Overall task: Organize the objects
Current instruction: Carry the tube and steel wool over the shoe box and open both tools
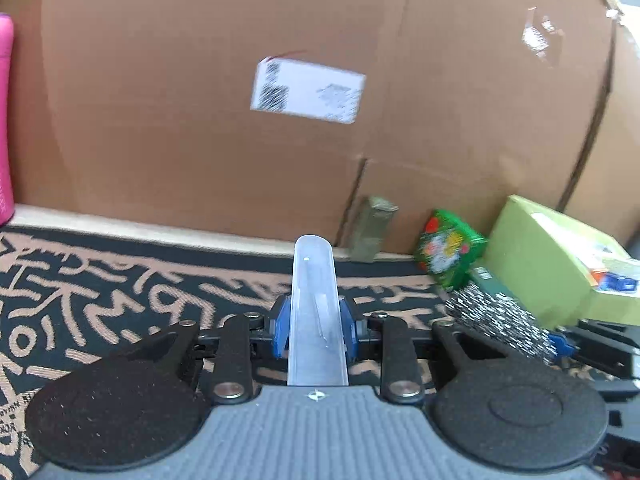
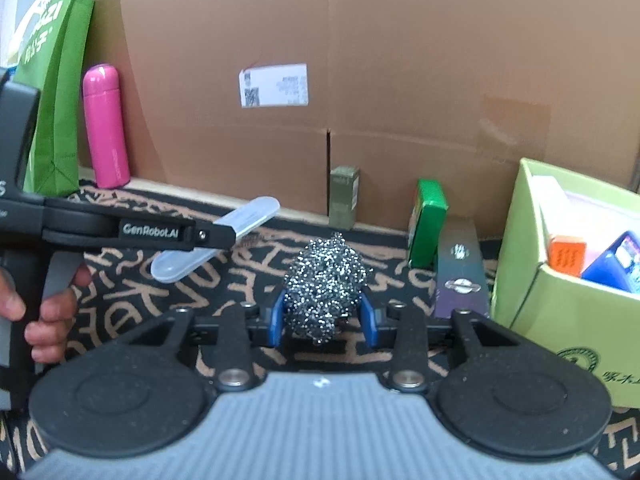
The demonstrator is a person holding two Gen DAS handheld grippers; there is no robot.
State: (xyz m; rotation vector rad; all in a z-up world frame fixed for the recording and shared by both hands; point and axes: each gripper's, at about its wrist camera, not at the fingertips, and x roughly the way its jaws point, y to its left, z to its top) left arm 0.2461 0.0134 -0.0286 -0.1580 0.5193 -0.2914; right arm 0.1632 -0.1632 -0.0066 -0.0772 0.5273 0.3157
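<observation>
A translucent plastic case (image 1: 316,312) is clamped lengthwise in the left gripper (image 1: 315,330) and a steel-wool scourer (image 2: 324,286) is pinched in the right gripper (image 2: 324,320), both held clear of the patterned mat (image 2: 248,276), seemingly for carrying to the green box (image 2: 560,308) nearby.

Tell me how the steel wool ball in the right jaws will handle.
The steel wool is a loose tangle of wire, so it probably squashes and springs back rather than staying rigid. It looks airy, so likely light for its size. Its rough strands should grip the blue pads well, though they might snag on the patterned cloth if dragged.
</observation>
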